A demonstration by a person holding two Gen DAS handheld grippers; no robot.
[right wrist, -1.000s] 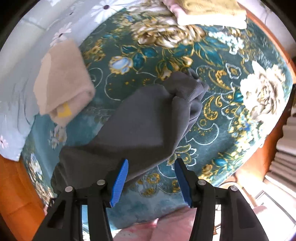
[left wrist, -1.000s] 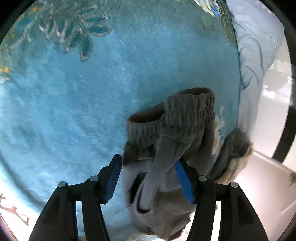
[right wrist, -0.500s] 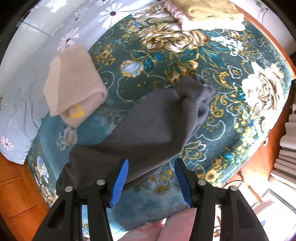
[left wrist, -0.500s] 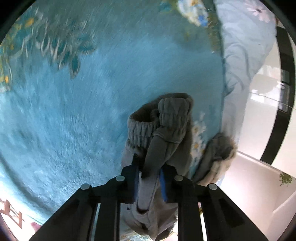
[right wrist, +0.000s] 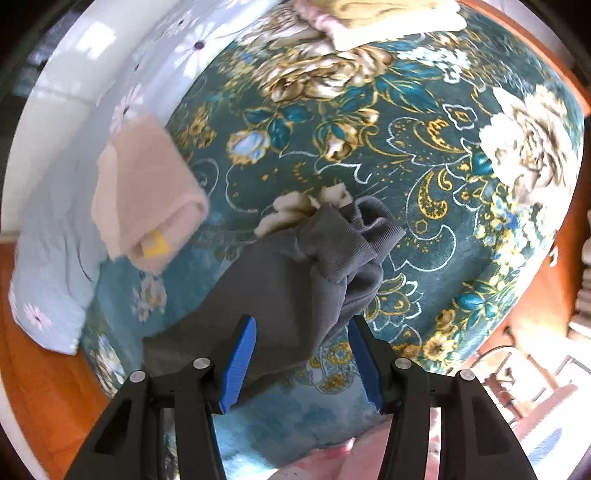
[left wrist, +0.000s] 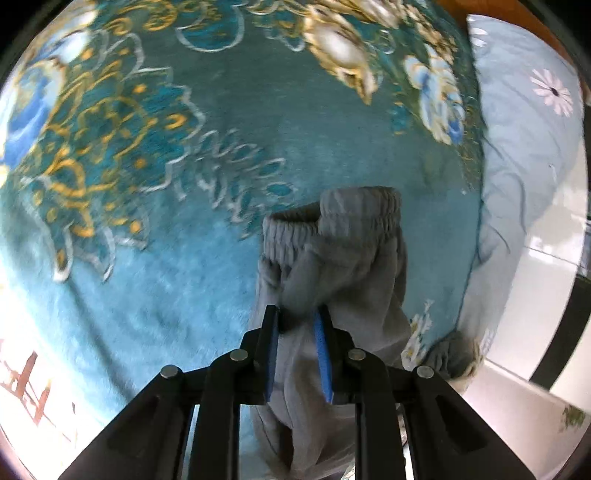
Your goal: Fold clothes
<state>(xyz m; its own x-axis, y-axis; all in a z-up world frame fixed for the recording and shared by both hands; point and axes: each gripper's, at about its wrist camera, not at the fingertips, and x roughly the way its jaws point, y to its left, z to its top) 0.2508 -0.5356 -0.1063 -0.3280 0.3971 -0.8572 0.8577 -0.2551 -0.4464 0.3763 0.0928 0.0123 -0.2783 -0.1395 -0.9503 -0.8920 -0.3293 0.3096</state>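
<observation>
Left gripper [left wrist: 297, 314] pinched tight on a fold of the grey pants [left wrist: 332, 280]. Blue fingers [left wrist: 272, 343] close together, with soft cloth squeezed between them. Pointing forward and down at the bed blanket [left wrist: 147, 240]. Stretchy waistband just ahead of the fingertips, standing up in a ring. Rest of the pants hanging down below the fingers. Pale blue pillow [left wrist: 524, 155] off to the right of the fingers.

Right gripper [right wrist: 301, 325] spread wide, gripping nothing. Grey pants [right wrist: 295, 288] lying across the gap and out ahead, over the flowery blanket [right wrist: 424, 147]. Cannot tell if the cloth touches the blue fingers [right wrist: 240, 358]. Bunched cuff just past the fingertips, with white fluffy lining showing. Folded tan towel [right wrist: 147, 192] ahead and to the left. Stack of folded clothes [right wrist: 376, 18] far ahead at the top.
</observation>
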